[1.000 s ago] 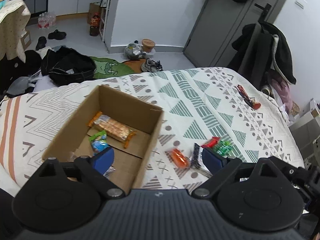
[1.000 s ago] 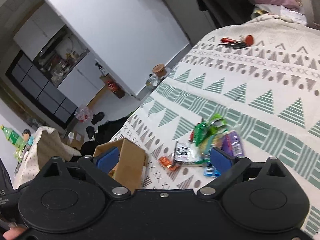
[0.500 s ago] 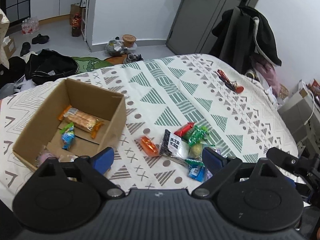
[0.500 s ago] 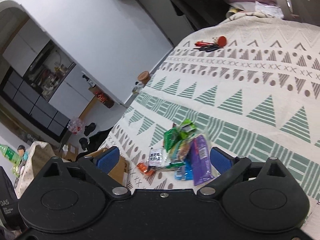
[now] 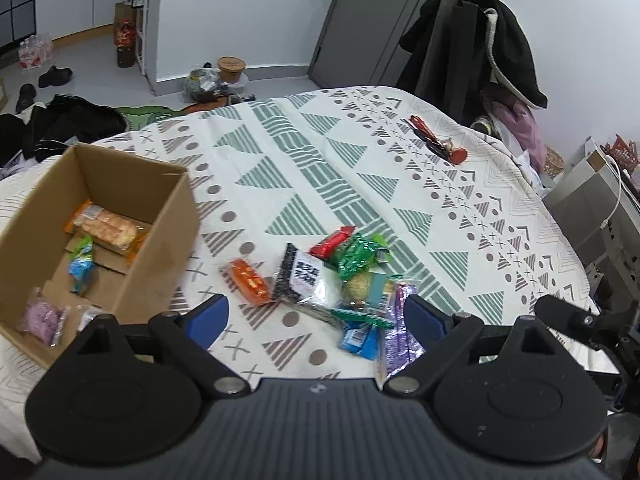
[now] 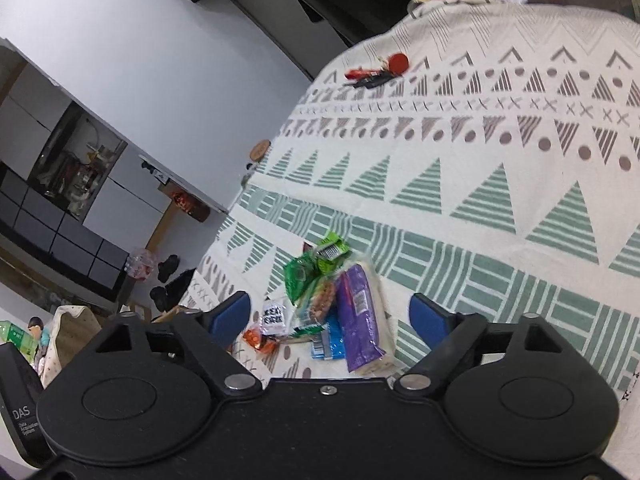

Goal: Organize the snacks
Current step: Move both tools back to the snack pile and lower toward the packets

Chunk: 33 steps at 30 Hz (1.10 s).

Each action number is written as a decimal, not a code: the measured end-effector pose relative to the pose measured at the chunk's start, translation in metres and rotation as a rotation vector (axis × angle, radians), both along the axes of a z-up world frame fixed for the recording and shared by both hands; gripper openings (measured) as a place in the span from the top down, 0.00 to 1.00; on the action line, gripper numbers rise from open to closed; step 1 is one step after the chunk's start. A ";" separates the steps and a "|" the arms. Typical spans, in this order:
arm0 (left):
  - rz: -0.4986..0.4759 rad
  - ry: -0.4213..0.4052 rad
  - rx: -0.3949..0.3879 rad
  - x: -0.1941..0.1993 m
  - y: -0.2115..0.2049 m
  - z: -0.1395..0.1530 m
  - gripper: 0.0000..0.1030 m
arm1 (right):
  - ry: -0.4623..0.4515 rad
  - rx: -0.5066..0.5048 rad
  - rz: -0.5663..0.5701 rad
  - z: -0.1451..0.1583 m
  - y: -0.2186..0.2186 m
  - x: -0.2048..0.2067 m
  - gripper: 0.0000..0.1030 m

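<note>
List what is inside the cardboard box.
The cardboard box holds an orange-wrapped biscuit pack, a blue-green packet and a pink packet. The left gripper hides its near corner.

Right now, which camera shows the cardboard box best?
The left wrist view: the cardboard box sits open there, its snacks visible inside. The right wrist view shows only a sliver of it behind the tongs.

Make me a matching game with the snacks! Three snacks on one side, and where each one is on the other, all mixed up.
Snacks:
1. orange packet
2. bread pack
3. purple packet

Places:
A. inside the cardboard box
B. alone on the bedspread, between box and pile
C. pile's edge, between the right hand-held gripper fingers

Pairs: 1-B, 2-A, 3-C
</note>
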<state>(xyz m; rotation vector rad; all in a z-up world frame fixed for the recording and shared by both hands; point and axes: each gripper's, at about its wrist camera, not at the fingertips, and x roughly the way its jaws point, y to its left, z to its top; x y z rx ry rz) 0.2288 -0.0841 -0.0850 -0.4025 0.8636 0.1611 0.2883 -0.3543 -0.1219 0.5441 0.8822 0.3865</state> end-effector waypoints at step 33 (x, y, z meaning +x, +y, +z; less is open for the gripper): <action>-0.200 0.115 -0.126 0.102 -0.033 -0.095 0.28 | 0.220 -0.081 0.014 -0.067 0.024 0.060 0.58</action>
